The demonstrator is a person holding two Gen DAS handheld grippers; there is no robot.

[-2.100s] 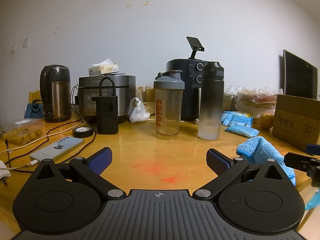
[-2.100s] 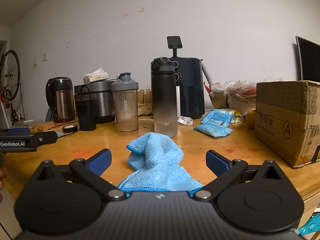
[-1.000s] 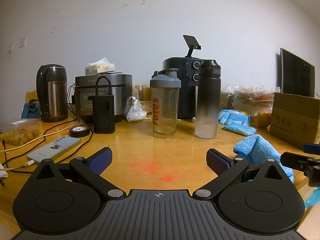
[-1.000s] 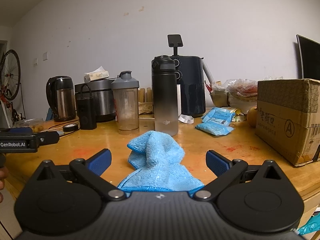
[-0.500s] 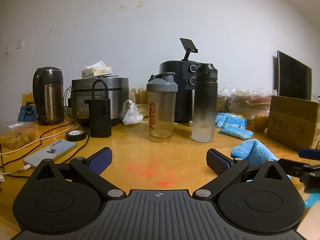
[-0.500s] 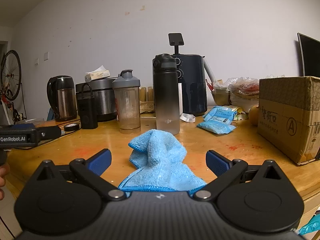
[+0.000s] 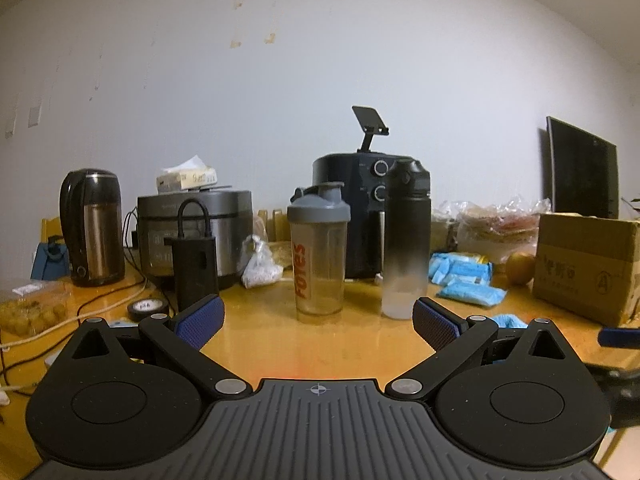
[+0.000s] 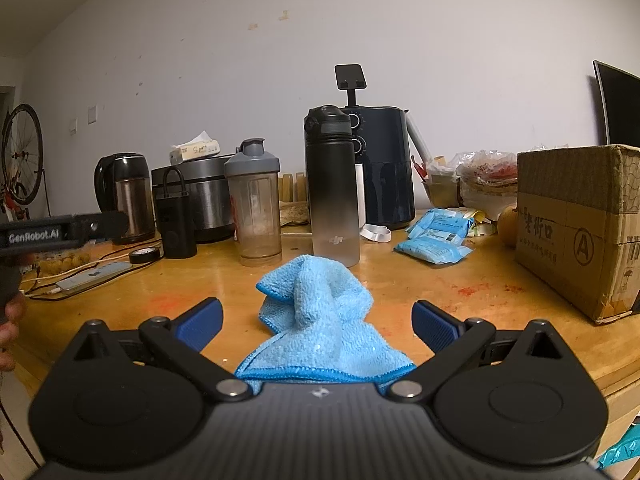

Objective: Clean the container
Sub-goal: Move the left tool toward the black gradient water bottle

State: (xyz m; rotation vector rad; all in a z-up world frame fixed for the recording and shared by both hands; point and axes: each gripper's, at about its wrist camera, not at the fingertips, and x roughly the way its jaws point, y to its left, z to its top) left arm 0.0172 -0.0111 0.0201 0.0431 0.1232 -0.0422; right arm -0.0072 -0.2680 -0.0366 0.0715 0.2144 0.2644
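We hold both tools with their blue pads spread wide and nothing between them. Our left gripper (image 7: 318, 320) sits low in its frame, and the shaker bottle (image 7: 319, 250) with the grey lid and red lettering stands upright dead ahead of it, at centre frame, framed by the gap between the two pads. Just to its right stands the taller black-to-clear gradient bottle (image 7: 406, 240), also upright, apart from the shaker by a narrow gap.

Our right gripper (image 8: 316, 322) hangs over the near end of the crumpled blue microfibre cloth (image 8: 320, 320), which lies on the wooden table (image 8: 480, 280) at lower centre and runs away from us toward the gradient bottle (image 8: 334, 184). The cloth's far peak comes near that bottle's base; whether they touch we cannot tell. The shaker (image 8: 256, 204) appears left of centre here, beyond the cloth.

Which of the two is the container to be cleaned the views do not settle, and neither looks plainly wiped or plainly soiled beyond a cloudy film low in the shaker. By our judgement the layout splits the work: the left tool is squarely lined up on the shaker's vertical axis, so a grasp would close across its width, while the right tool is the nearer one to the cloth.
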